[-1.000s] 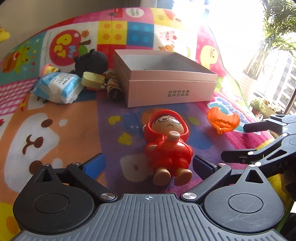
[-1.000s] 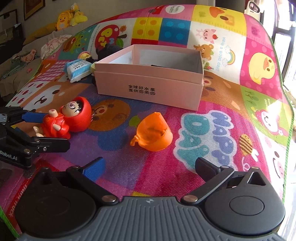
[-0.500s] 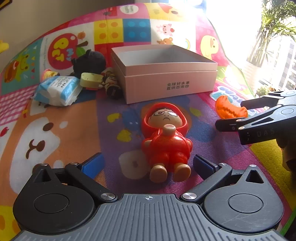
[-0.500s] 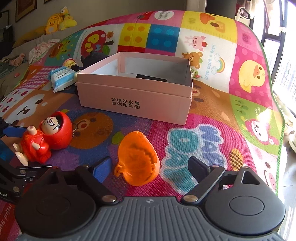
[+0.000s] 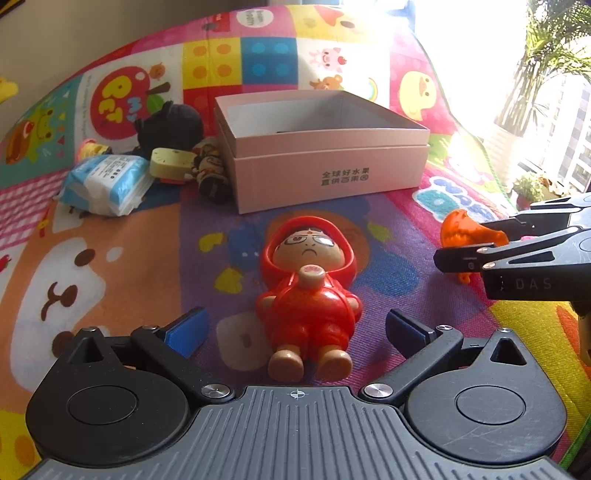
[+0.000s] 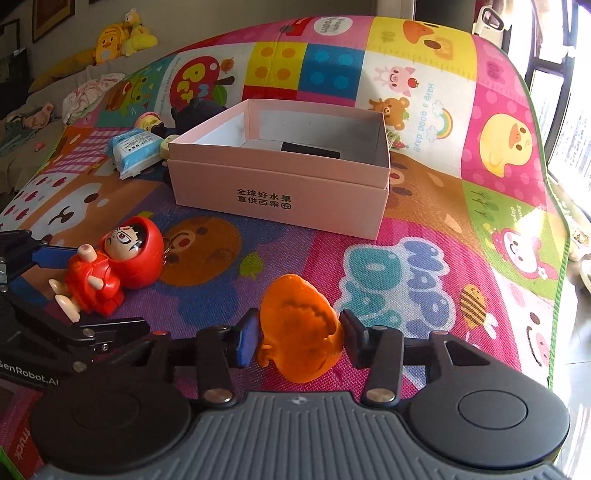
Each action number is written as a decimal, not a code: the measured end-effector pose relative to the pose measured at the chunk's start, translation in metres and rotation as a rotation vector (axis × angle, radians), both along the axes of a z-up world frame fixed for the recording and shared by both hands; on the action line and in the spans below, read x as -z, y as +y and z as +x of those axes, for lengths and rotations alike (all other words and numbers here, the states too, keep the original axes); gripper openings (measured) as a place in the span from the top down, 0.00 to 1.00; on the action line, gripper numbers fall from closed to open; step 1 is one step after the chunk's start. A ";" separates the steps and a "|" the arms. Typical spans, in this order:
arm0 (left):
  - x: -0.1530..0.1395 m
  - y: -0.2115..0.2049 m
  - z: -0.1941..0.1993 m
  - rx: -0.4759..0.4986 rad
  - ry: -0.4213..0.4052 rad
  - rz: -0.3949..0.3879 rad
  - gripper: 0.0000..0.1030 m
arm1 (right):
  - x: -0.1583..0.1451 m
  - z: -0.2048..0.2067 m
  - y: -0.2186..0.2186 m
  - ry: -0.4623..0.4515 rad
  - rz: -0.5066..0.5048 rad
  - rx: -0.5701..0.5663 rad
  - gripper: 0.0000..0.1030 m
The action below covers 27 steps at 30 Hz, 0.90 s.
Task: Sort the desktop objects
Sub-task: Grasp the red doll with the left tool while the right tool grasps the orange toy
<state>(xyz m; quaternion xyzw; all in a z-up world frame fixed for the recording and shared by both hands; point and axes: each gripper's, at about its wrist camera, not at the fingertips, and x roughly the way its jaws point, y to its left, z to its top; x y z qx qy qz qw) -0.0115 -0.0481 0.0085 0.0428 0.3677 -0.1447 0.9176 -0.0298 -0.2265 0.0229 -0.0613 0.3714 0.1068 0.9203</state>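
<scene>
A red hooded doll [image 5: 308,291] lies on its back on the colourful mat, between the fingers of my open left gripper [image 5: 295,326], which do not touch it. It also shows in the right wrist view [image 6: 114,264]. My right gripper [image 6: 300,338] is shut on an orange toy [image 6: 301,332], its pads pressing both sides. The orange toy [image 5: 461,230] and right gripper show at the right of the left wrist view. An open pink box [image 6: 280,173] stands behind both toys, also in the left wrist view [image 5: 325,151], with a dark item inside.
Left of the box lie a blue-white tissue pack [image 5: 105,182], a black plush [image 5: 170,123], a yellow toy [image 5: 171,168] and a small figure [image 5: 212,170]. The mat [image 6: 498,129] ends at the right by a window. Plush toys [image 6: 118,35] sit far back left.
My right gripper moved forward over the orange toy and closed on it. My left gripper moved closer to the red doll and stays open around it.
</scene>
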 end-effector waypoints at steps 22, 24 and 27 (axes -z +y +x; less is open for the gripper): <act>-0.019 -0.011 -0.023 0.037 -0.062 0.068 0.44 | -0.020 -0.037 -0.001 -0.009 0.017 -0.025 0.55; -0.024 -0.010 -0.031 0.048 -0.078 0.061 0.44 | -0.023 -0.039 -0.002 0.006 0.039 -0.035 0.55; -0.032 -0.010 -0.039 0.062 -0.105 0.052 0.44 | -0.029 -0.041 -0.004 0.027 0.073 -0.052 0.55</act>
